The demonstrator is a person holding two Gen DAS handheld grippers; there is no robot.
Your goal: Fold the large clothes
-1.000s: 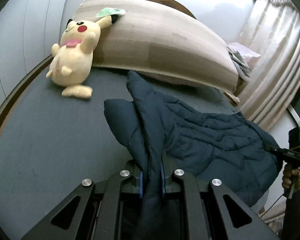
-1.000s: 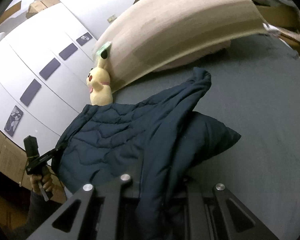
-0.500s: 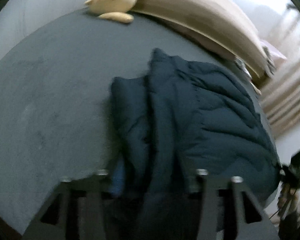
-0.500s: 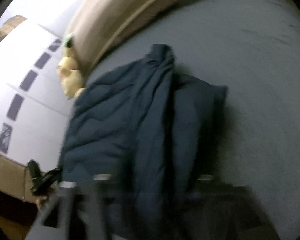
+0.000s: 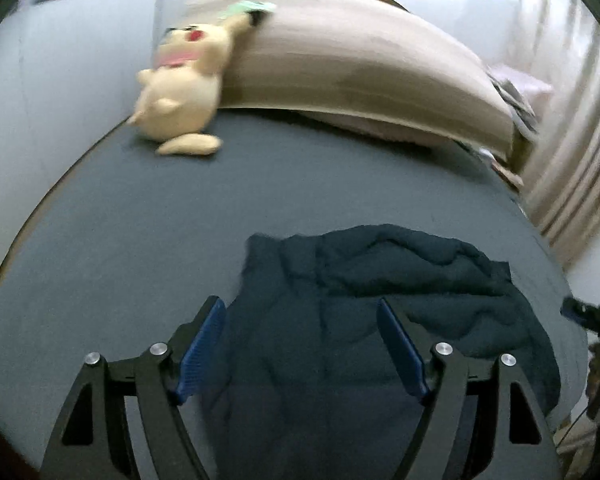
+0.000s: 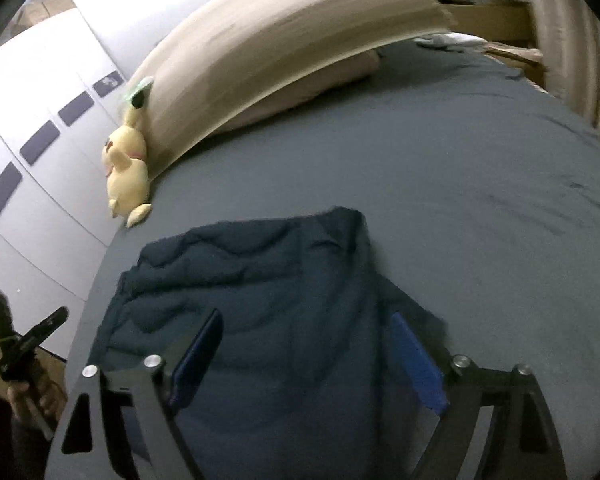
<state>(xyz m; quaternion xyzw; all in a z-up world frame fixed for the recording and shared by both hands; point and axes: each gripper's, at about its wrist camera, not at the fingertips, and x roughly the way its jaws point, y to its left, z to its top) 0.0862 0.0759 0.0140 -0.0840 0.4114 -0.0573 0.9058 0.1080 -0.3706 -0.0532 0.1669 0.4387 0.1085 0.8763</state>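
Observation:
A dark navy quilted jacket [image 5: 380, 300] lies bunched on the grey bed [image 5: 160, 240], near its front edge. My left gripper [image 5: 300, 320] is open with its blue pads spread over the jacket, holding nothing. In the right wrist view the same jacket [image 6: 260, 300] lies folded over on the bed [image 6: 480, 220]. My right gripper [image 6: 306, 336] is open above it, pads apart and empty. The right gripper also shows at the far right of the left wrist view [image 5: 592, 320], and the left gripper at the far left of the right wrist view [image 6: 20, 340].
A yellow plush toy [image 5: 180, 96] leans against a long beige bolster [image 5: 360, 68] at the head of the bed. White wardrobe doors [image 6: 32, 152] stand along the left. Striped curtains [image 5: 580, 160] hang on the right. Clutter lies past the bolster's right end.
Both grippers were shut on raised jacket fabric; they swung it down, opened and let go. The jacket now lies lower and nearer the front edge.

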